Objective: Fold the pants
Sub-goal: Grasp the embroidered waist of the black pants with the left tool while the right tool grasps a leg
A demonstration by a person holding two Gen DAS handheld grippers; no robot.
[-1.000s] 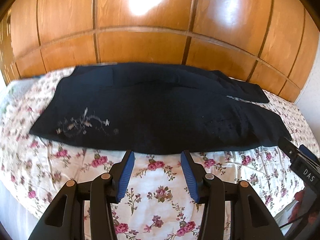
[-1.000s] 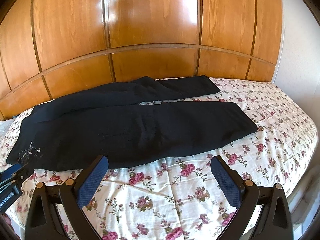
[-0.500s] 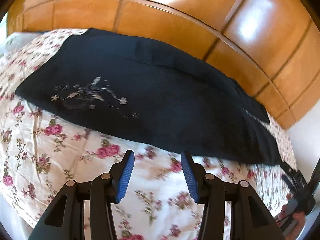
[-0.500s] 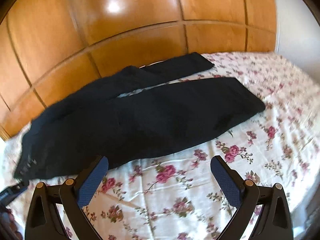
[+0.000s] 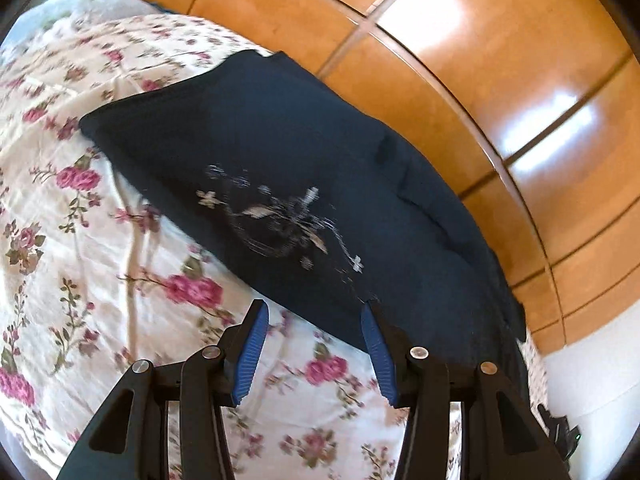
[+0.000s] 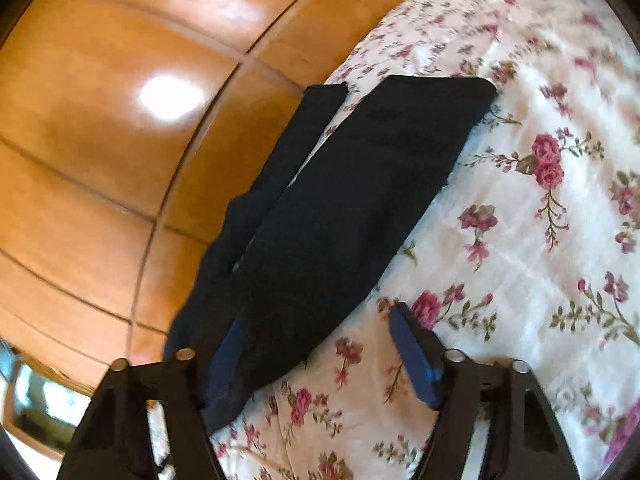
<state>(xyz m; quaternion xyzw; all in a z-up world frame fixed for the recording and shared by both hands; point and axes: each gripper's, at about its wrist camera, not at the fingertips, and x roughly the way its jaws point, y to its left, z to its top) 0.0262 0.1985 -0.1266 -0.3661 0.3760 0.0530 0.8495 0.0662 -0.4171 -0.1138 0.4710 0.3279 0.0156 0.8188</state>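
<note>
Dark pants [image 5: 320, 184] lie spread flat on a flowered bedspread [image 5: 80, 260] against a wooden headboard [image 5: 460, 60]. Since a second ago both grippers have swung closer and tilted. The left gripper [image 5: 314, 316], spread, nears the embroidered waist edge; the right gripper [image 6: 316, 320], spread wide, straddles the near leg's edge. Nothing is grasped; folding seems about to begin.

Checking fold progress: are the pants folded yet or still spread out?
Spread out. The pants lie full length on the bedsheet, both legs side by side with sheet showing between them; no fold visible. Both grippers are open.
</note>
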